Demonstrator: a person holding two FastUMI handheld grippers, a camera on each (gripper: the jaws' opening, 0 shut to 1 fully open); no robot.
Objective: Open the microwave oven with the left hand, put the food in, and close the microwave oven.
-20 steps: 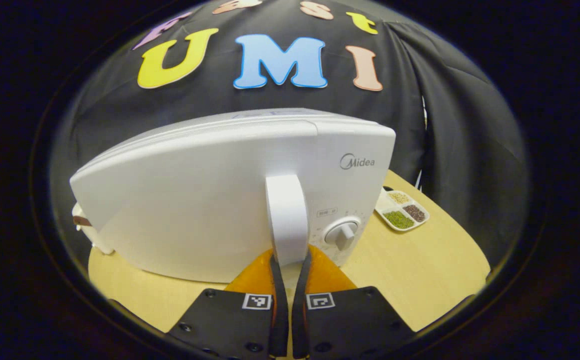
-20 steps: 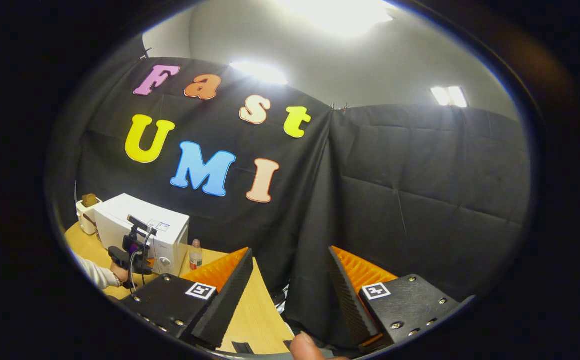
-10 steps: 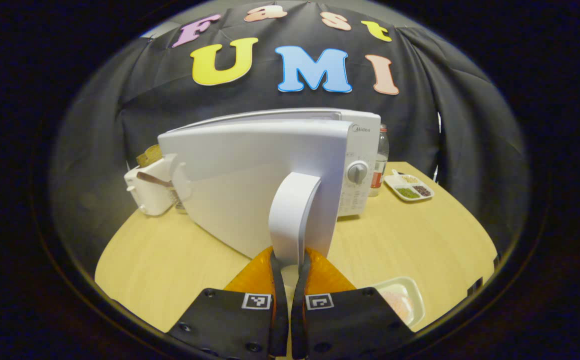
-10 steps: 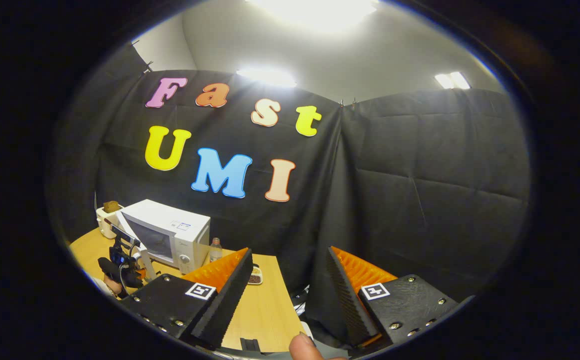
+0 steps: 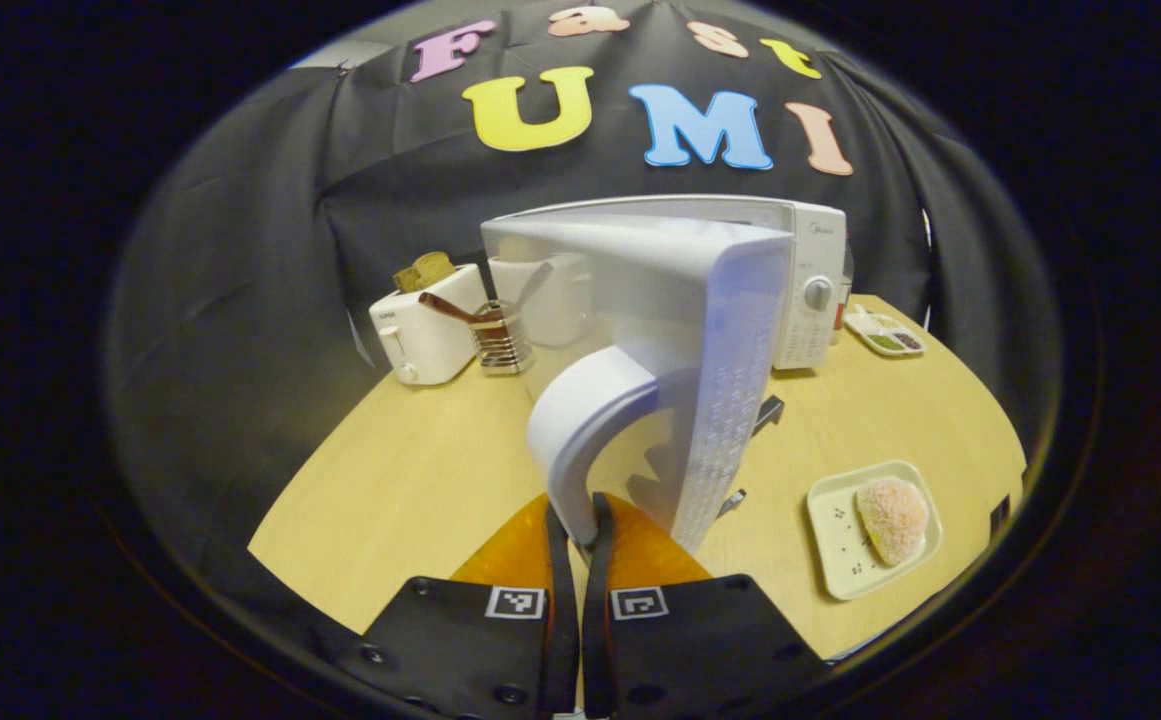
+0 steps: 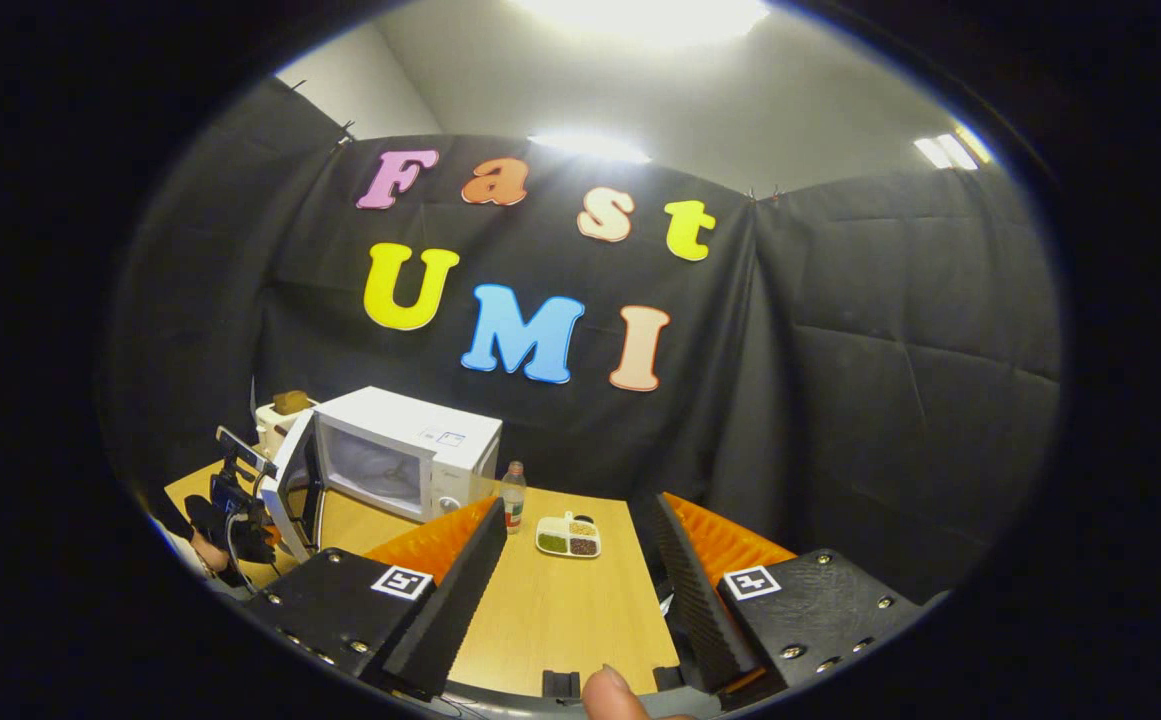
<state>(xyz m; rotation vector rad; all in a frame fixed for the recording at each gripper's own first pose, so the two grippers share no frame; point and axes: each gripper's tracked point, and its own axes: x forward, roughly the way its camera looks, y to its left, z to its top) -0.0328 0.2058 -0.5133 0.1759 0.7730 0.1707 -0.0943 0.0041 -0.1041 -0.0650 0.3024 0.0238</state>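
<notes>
Opening: you have the microwave door (image 5: 730, 400) swung wide, step one nearly done.
Left gripper (image 5: 572, 520): clenched on the door handle (image 5: 590, 420).
Right gripper (image 6: 580, 560): fingers spread, holding nothing.
Food (image 5: 892, 518): on its tray (image 5: 840, 560), table's near right.
Next: let go of the handle, then fetch the tray.

The microwave oven (image 5: 810, 260) looks smooth glossy white plastic, the table (image 5: 410, 480) matt pale wood-grain.
</notes>
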